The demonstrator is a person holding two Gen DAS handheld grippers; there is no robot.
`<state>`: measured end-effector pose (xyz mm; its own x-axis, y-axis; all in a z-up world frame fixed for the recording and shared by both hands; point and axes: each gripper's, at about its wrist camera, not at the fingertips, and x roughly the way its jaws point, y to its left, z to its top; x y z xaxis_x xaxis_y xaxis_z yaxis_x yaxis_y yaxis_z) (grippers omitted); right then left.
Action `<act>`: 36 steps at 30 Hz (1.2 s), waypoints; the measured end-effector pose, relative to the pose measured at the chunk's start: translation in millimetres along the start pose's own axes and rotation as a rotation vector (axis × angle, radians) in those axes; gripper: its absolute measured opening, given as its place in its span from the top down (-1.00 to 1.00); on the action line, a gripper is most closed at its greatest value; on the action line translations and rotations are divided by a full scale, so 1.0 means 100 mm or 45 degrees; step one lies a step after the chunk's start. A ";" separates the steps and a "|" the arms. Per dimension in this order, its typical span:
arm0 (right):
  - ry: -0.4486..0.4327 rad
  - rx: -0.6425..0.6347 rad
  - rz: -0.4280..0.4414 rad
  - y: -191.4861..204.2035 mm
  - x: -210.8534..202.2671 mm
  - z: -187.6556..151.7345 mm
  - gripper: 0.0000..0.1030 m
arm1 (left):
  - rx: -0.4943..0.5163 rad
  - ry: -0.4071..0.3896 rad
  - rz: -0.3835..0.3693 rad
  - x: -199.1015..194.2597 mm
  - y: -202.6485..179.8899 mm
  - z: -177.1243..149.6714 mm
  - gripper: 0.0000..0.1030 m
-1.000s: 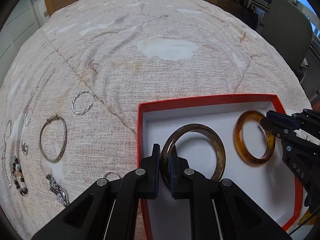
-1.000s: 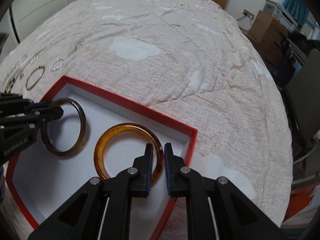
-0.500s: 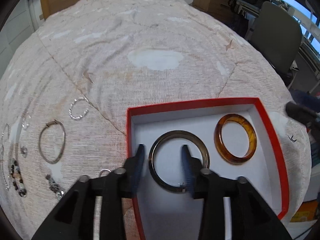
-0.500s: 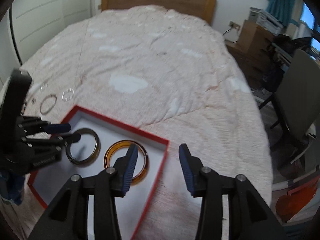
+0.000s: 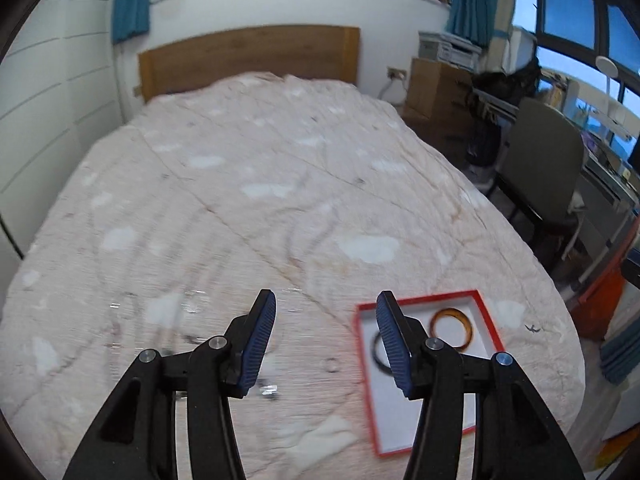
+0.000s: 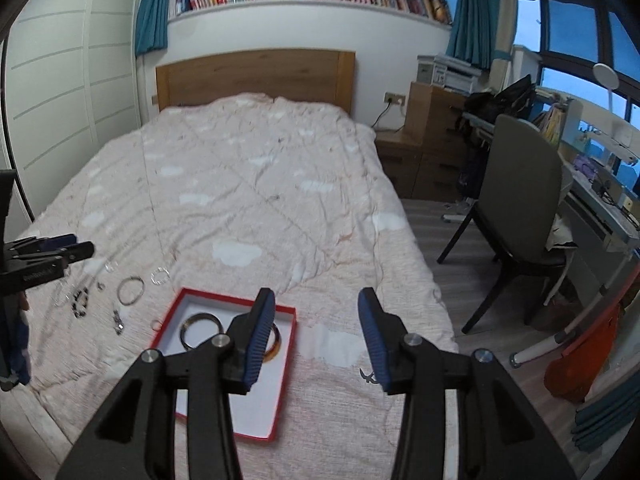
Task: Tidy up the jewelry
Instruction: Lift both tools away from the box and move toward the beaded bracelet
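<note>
With both bangles (image 6: 200, 330) in the red box (image 6: 280, 376) on the bed, the left gripper (image 5: 326, 334), fingers opening, and right gripper (image 6: 316, 338), released, held nothing; the blurred loose pieces (image 6: 130, 290) were probably easy to misgrasp.

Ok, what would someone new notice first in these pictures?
The red box on the near end of the bed, with two bangles lying inside. Left of it, small jewelry sits scattered on the cover. Both tools, left opening and right, hover empty above.
</note>
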<state>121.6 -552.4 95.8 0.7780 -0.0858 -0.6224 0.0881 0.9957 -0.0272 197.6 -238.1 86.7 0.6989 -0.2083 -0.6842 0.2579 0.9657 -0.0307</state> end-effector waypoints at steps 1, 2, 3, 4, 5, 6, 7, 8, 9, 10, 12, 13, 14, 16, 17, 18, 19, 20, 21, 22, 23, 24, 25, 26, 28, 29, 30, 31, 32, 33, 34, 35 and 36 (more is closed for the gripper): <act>-0.020 0.011 0.004 0.03 -0.09 0.02 0.19 | -0.009 -0.012 0.024 -0.13 0.12 0.00 -0.13; -0.037 0.021 0.012 0.07 -0.19 0.03 0.19 | -0.016 -0.025 0.051 -0.23 0.24 -0.01 -0.20; -0.053 0.028 0.017 0.11 -0.27 0.03 0.19 | -0.017 -0.042 0.077 -0.36 0.36 -0.04 -0.25; -0.067 0.031 0.020 0.17 -0.35 0.03 0.19 | -0.018 -0.054 0.090 -0.44 0.46 -0.08 -0.27; -0.080 0.033 0.027 0.23 -0.42 0.04 0.19 | -0.026 -0.065 0.107 -0.54 0.58 -0.12 -0.32; -0.090 0.033 0.039 0.30 -0.50 0.04 0.19 | -0.035 -0.072 0.120 -0.63 0.69 -0.18 -0.36; -0.101 0.034 0.053 0.38 -0.57 0.04 0.19 | -0.043 -0.077 0.134 -0.69 0.80 -0.22 -0.37; -0.110 0.036 0.061 0.44 -0.62 0.03 0.19 | -0.055 -0.085 0.151 -0.78 0.93 -0.27 -0.38; -0.118 0.039 0.071 0.50 -0.66 0.03 0.19 | -0.065 -0.089 0.158 -0.85 1.02 -0.32 -0.40; -0.125 0.042 0.085 0.56 -0.71 0.03 0.19 | -0.076 -0.092 0.164 -0.91 1.11 -0.37 -0.41; -0.142 0.045 0.111 0.69 -0.81 0.04 0.19 | -0.101 -0.104 0.182 -1.05 1.33 -0.48 -0.45; -0.155 0.042 0.122 0.78 -0.87 0.05 0.19 | -0.106 -0.106 0.188 -1.10 1.38 -0.52 -0.46; -0.162 0.037 0.131 0.84 -0.89 0.05 0.19 | -0.111 -0.106 0.197 -1.15 1.48 -0.56 -0.46; -0.183 0.023 0.158 0.99 -0.96 0.07 0.19 | -0.116 -0.104 0.218 -1.23 1.62 -0.64 -0.47; -0.189 0.017 0.169 1.05 -0.98 0.07 0.19 | -0.124 -0.104 0.230 -1.26 1.70 -0.68 -0.48; -0.193 0.011 0.183 1.11 -0.98 0.08 0.19 | -0.132 -0.104 0.239 -1.30 1.76 -0.72 -0.52; -0.194 0.004 0.198 1.17 -0.98 0.08 0.19 | -0.144 -0.103 0.246 -1.32 1.82 -0.76 -0.54; -0.193 0.002 0.206 1.20 -0.96 0.08 0.19 | -0.159 -0.097 0.256 -1.33 1.88 -0.80 -0.56; -0.192 0.002 0.216 1.24 -0.93 0.07 0.19 | -0.178 -0.089 0.262 -1.32 1.94 -0.85 -0.56; -0.189 0.004 0.232 1.28 -0.89 0.06 0.19 | -0.192 -0.082 0.264 -1.33 1.98 -0.89 -0.56; -0.188 0.004 0.242 1.32 -0.86 0.05 0.19 | -0.206 -0.069 0.266 -1.29 2.02 -0.93 -0.56; -0.182 0.005 0.252 1.35 -0.82 0.02 0.19 | -0.218 -0.053 0.271 -1.25 2.04 -0.98 -0.58; -0.169 0.009 0.263 1.39 -0.74 -0.01 0.19 | -0.228 -0.036 0.274 -1.21 2.06 -1.02 -0.58; -0.158 0.014 0.271 1.42 -0.68 -0.03 0.19 | -0.237 -0.017 0.276 -1.15 2.08 -1.08 -0.59; -0.112 0.018 0.307 1.50 -0.47 -0.13 0.19 | -0.252 0.019 0.280 -1.02 2.10 -1.17 -0.59; -0.090 0.022 0.321 1.53 -0.39 -0.17 0.19 | -0.262 0.040 0.277 -0.94 2.09 -1.22 -0.59; -0.062 0.024 0.342 1.57 -0.28 -0.23 0.19 | -0.271 0.058 0.272 -0.87 2.10 -1.27 -0.58; -0.030 0.025 0.364 1.63 -0.15 -0.29 0.19 | -0.279 0.078 0.265 -0.79 2.10 -1.31 -0.58; -0.008 0.030 0.375 1.67 -0.07 -0.32 0.19 | -0.287 0.093 0.259 -0.72 2.09 -1.35 -0.58; 0.024 0.039 0.394 1.73 0.05 -0.38 0.19 | -0.294 0.103 0.254 -0.66 2.10 -1.38 -0.58; 0.047 0.047 0.412 1.79 0.14 -0.42 0.19 | -0.300 0.117 0.251 -0.58 2.09 -1.42 -0.58; 0.075 0.059 0.431 1.85 0.25 -0.48 0.19 | -0.304 0.129 0.251 -0.52 2.10 -1.45 -0.58; 0.100 0.072 0.446 1.91 0.35 -0.54 0.19 | -0.308 0.143 0.251 -0.45 2.10 -1.48 -0.58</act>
<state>131.5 -362.9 26.5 0.7173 0.2653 -0.6443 -0.1394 0.9606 0.2404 121.6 -3.2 3.6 0.6381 -0.0087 -0.7699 -0.0500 0.9974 -0.0526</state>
